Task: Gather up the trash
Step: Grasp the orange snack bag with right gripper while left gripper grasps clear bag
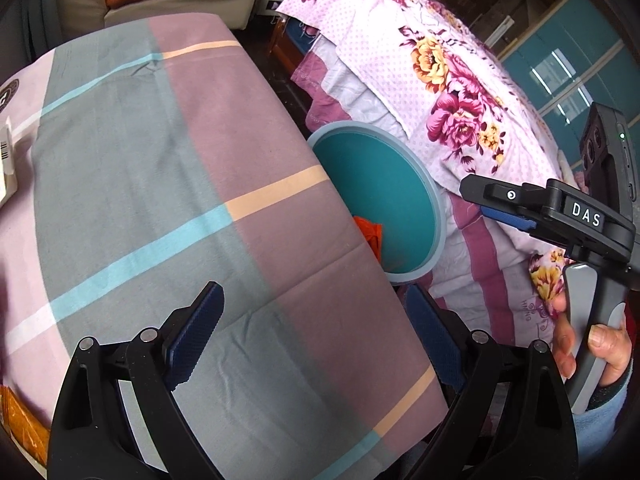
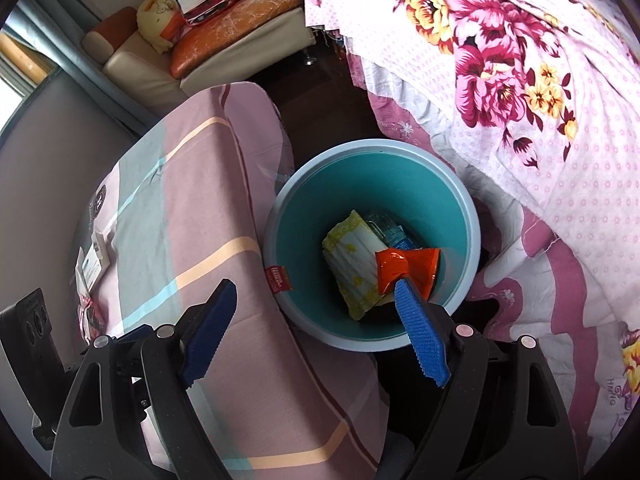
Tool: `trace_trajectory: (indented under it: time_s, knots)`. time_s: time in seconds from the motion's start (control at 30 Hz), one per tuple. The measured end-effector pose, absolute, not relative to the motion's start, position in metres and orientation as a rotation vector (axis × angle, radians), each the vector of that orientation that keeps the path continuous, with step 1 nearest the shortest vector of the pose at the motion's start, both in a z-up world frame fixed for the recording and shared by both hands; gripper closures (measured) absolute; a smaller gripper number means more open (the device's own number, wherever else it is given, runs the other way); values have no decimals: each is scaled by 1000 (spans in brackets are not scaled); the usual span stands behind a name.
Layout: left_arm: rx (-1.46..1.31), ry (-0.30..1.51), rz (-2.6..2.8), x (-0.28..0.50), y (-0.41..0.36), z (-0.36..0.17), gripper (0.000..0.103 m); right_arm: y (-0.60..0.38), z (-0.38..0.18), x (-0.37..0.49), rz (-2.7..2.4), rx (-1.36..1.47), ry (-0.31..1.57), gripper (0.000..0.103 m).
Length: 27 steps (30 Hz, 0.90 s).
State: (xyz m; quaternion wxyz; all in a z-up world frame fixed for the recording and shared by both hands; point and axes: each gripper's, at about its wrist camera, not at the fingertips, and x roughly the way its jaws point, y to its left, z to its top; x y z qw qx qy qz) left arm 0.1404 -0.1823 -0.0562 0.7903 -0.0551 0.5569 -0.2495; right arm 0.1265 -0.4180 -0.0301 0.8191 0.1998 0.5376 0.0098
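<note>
A teal trash bin (image 2: 444, 216) with a pale blue rim stands on the floor between the cloth-covered table and the bed; it also shows in the left wrist view (image 1: 384, 184). Inside lie an orange wrapper (image 2: 404, 266), a yellow-white packet (image 2: 354, 264) and a bluish item (image 2: 386, 230). My right gripper (image 2: 316, 292) is open above the bin's near rim, and the orange wrapper sits at its right fingertip. My left gripper (image 1: 316, 296) is open and empty over the table's right edge. The right gripper also shows in the left wrist view (image 1: 500, 204).
The table (image 1: 160, 168) wears a pink, grey and blue striped cloth. White cartons (image 2: 94, 260) and a wrapper (image 2: 90, 312) lie at its left end. A small red packet (image 2: 278, 278) sits by the bin's rim. A floral bedspread (image 2: 540, 92) hangs on the right; a sofa (image 2: 224, 40) stands behind.
</note>
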Motion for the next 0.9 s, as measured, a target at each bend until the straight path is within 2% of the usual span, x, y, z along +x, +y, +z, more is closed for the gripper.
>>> trace_trajectory:
  time_s: [0.47, 0.9]
  knots:
    - [-158, 1142, -490, 108, -108, -41, 10, -334, -10, 113, 130, 288, 1173, 25]
    - [-185, 1116, -324, 58, 24, -29, 10, -216, -14, 98, 359, 135, 1274, 25]
